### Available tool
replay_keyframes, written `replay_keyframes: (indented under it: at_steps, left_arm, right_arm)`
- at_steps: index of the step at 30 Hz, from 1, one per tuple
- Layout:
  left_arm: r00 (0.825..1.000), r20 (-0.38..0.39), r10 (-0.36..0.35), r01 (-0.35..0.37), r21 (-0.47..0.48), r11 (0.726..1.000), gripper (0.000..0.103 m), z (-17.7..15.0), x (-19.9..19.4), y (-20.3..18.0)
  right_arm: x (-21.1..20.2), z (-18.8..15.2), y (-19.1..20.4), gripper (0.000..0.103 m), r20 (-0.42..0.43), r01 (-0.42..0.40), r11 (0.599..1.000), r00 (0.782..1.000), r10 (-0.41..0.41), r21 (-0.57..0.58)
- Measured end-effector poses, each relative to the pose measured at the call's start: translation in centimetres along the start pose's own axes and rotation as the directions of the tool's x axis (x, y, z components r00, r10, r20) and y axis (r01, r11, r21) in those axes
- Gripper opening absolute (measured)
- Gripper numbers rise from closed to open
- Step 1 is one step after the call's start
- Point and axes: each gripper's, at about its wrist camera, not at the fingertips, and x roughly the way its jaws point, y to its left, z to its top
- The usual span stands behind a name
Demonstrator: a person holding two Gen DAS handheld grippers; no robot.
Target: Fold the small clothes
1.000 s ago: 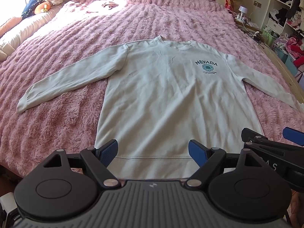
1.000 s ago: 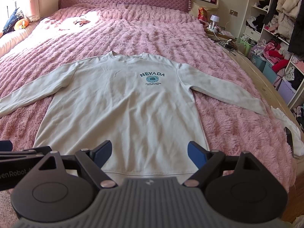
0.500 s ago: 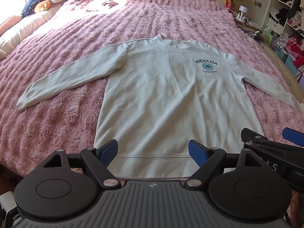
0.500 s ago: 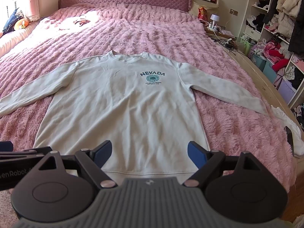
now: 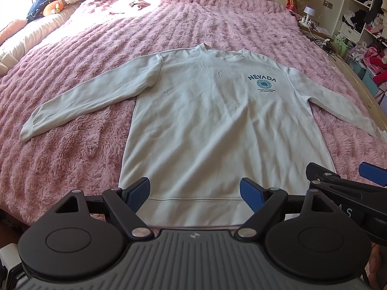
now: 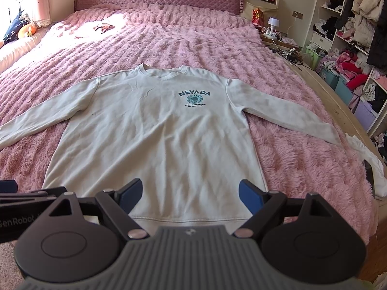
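Sweatshirt (image 5: 217,125) flat on bed (image 5: 72,145) as before, left claw (image 5: 194,193) and right claw (image 6: 191,194) still spread, hovering

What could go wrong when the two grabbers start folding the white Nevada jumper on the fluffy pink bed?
1. The left gripper and right gripper are open side by side near the hem; they might bump.
2. The fluffy blanket may get pinched along with the sweatshirt.
3. The right sleeve ends near the bed's edge and could slip off.

Open pink bed (image 5: 193,19) lies all around the sweatshirt (image 5: 217,125); only a white cloth (image 6: 362,149) crowds its right cuff.
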Motion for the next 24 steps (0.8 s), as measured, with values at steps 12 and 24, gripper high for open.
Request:
replay_keyframes:
  at_steps: [12, 24]
  left_arm:
    - [1.0, -0.024, 0.006, -0.005, 0.008, 1.0, 0.098, 0.5, 0.8, -0.2]
    - [0.997, -0.052, -0.051, 0.054, 0.05, 0.997, 0.098, 2.1, 3.3, -1.9]
  right_arm:
    - [1.1, 0.2, 0.0, 0.083, -0.023, -0.009, 1.0, 1.0, 0.009, 0.008]
    - [3.3, 0.8, -2.4, 0.083, -0.017, -0.027, 0.998, 0.999, 0.028, 0.06]
